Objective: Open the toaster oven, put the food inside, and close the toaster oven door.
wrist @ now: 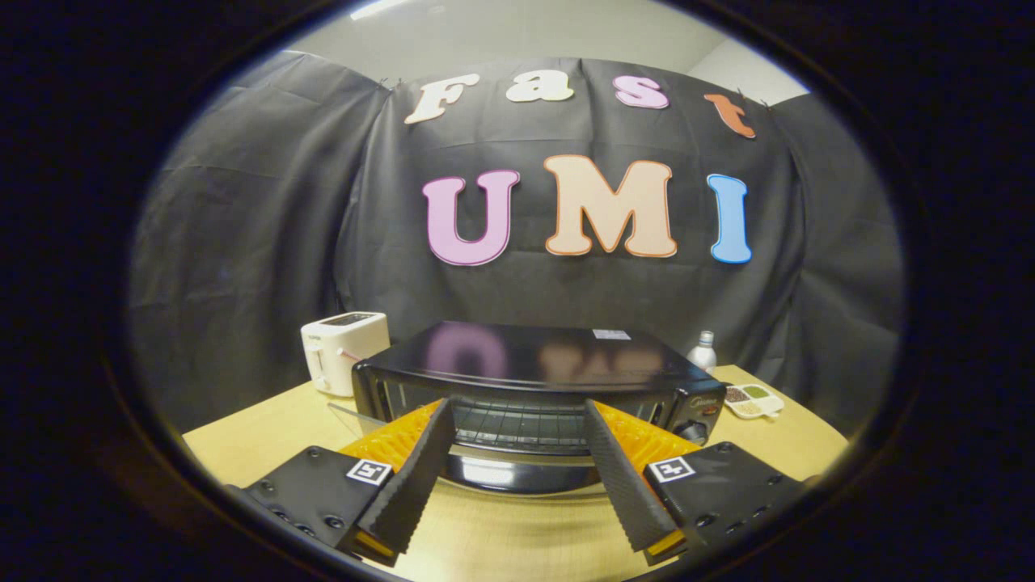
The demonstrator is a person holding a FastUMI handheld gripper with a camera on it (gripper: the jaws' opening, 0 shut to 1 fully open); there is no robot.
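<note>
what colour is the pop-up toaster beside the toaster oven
White or cream pop-up toaster, seen in the gripper view.

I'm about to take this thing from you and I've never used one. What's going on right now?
Hand-held gripper: fingers open, holding nothing, aimed at the toaster oven just ahead on the wooden table.
The oven door looks dropped open, with the wire rack showing between the fingers.
I can't tell where the food is.
Left: put the food in, then close the door.
</note>
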